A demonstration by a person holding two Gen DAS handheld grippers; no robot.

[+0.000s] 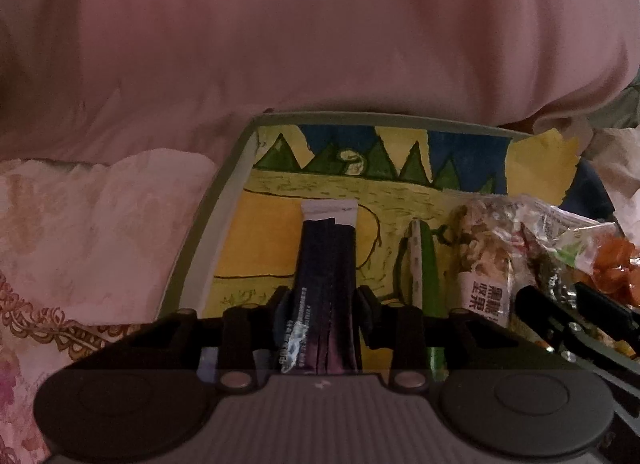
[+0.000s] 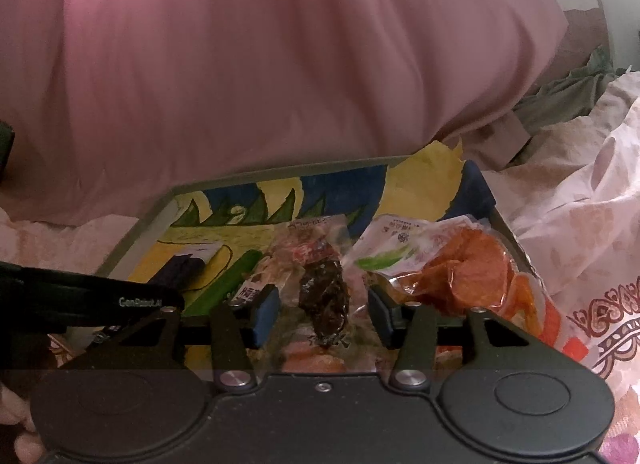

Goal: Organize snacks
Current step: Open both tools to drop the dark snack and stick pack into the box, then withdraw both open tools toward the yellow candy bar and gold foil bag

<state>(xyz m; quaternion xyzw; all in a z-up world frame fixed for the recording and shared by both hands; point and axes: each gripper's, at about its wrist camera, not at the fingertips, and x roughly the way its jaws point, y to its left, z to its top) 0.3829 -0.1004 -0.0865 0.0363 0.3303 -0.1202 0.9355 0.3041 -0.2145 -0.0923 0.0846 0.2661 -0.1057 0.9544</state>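
left claw [image 1: 322,300]: my pads sit either side of the dark purple stick packet [image 1: 326,264]; they look close against its edges, can't tell if they press it. Packet lies lengthwise between the fingers, white sealed end pointing away from me.
right claw [image 2: 323,310]: jaws partly apart, nothing gripped. Dark crinkled snack packet [image 2: 326,300] lies in the gap, pads clear of it on both sides.
tray [image 1: 224,191]: shallow, grey rim, painted yellow/blue/green liner. All the snacks are in it.
green stick packet [image 1: 426,264]: just right of the purple one, roughly parallel, not touching it.
nut mix bag [image 1: 486,260]: clear bag with a white label, right of the green stick, near my right claw's fingers at the edge of the left view.
orange snack bag [image 2: 468,268]: clear bag of orange-red pieces, far right of the tray, just beside my right claw's right finger.
pile: bags on the right side overlap; the left side holds only the two sticks.
pink bedding [image 2: 280,63]: bulges behind the tray, touching its far rim.
floral sheet [image 1: 80,232]: bed surface under and around the tray.
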